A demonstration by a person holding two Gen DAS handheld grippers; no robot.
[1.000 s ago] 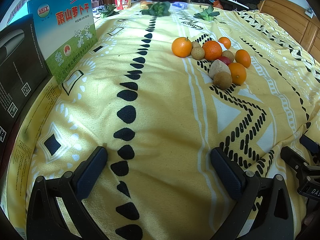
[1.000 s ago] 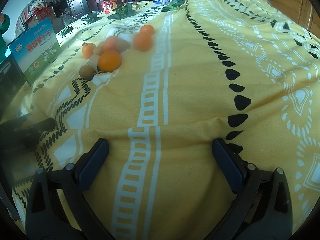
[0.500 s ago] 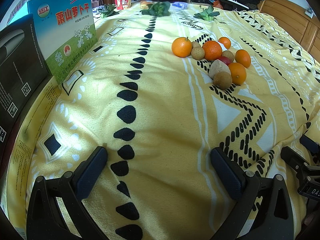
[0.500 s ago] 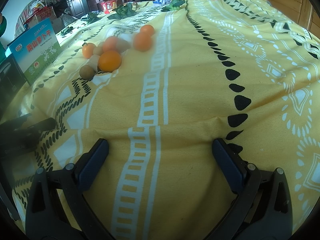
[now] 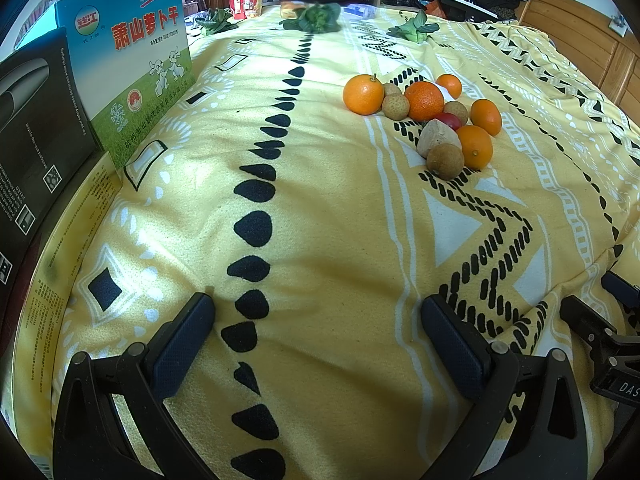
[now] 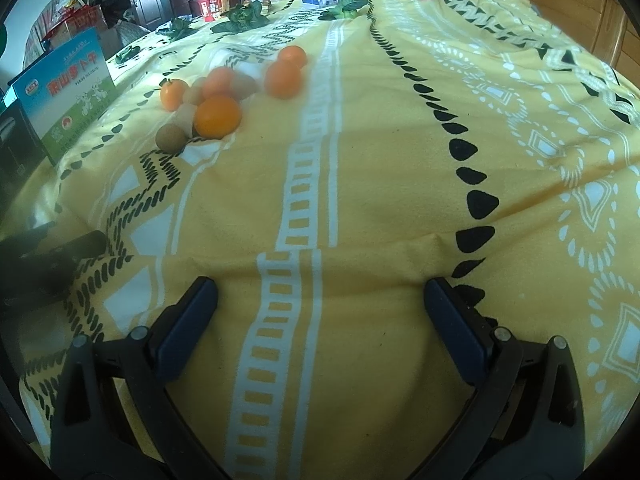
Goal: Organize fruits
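Two grippers hang low over a yellow patterned blanket (image 5: pixel 320 216), both with their fingers spread wide and grasping nothing. The left gripper (image 5: pixel 316 328) has its dark blue pads on either side of a line of black teardrop marks, with only cloth between them. The right gripper (image 6: pixel 320 308) sits the same way, its pads straddling a white ladder-like stripe. In the left wrist view, part of the right gripper's black frame shows at the lower right edge.

Farther out, the fruits (image 5: pixel 424 120) lie in one tight cluster on the blanket, well apart from both grippers. From the left wrist view they sit ahead and to the right: several oranges, a few small brown round fruits, a pale tan chunk and something red tucked in the middle. The nearest brown fruit (image 5: pixel 445 161) touches an orange (image 5: pixel 475 147). In the right wrist view the same cluster (image 6: pixel 224 92) lies ahead and to the left, partly blurred.

Along the left edge stands a blue and green box (image 5: pixel 136 80) beside a black box (image 5: pixel 36 120). At the far end lie leafy greens (image 5: pixel 316 18) and a red cup (image 5: pixel 245 4).
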